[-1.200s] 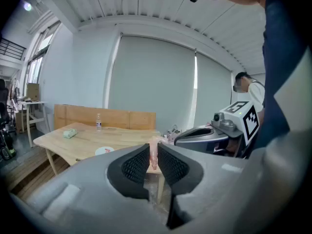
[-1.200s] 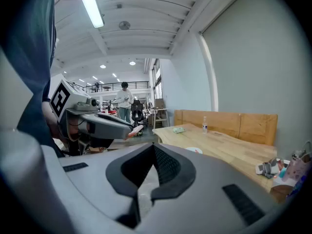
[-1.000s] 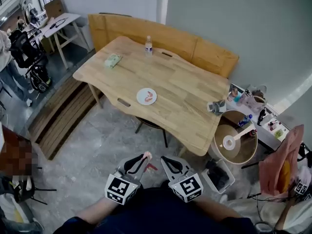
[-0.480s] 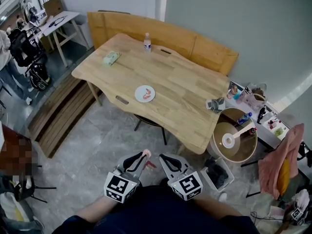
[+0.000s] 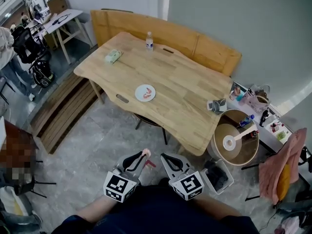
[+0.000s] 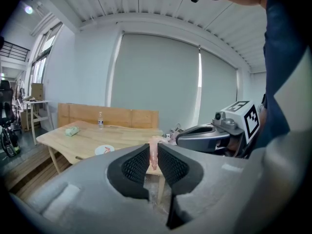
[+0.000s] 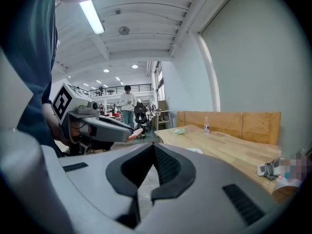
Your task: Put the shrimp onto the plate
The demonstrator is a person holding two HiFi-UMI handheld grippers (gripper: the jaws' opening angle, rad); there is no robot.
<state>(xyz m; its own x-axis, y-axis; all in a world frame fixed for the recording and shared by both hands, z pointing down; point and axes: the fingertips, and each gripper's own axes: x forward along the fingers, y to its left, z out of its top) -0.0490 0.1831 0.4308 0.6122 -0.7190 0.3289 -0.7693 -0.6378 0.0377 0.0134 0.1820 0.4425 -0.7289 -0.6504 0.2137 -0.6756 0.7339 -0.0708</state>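
A white plate [image 5: 145, 92] with a red-and-pink shrimp on it lies on the wooden table [image 5: 180, 89], far ahead of both grippers. My left gripper [image 5: 143, 156] is held close to my body over the floor, shut on a pale pink shrimp [image 5: 146, 153]. In the left gripper view the shrimp [image 6: 154, 155] stands upright between the jaws of that gripper [image 6: 154, 150], and the plate [image 6: 104, 149] shows small beyond. My right gripper [image 5: 164, 158] hangs beside the left one. Its jaws [image 7: 153, 146] are together with nothing between them.
A water bottle [image 5: 149, 42] and a green packet [image 5: 113, 57] are at the table's far side, a small grey object [image 5: 216, 105] at its right edge. A wooden bench [image 5: 195, 43] runs behind. A round wooden tub [image 5: 236, 140] and a dark bin [image 5: 218, 175] stand at the right.
Both grippers stay as they were, the left still holding the shrimp. Only the head view has shifted slightly.
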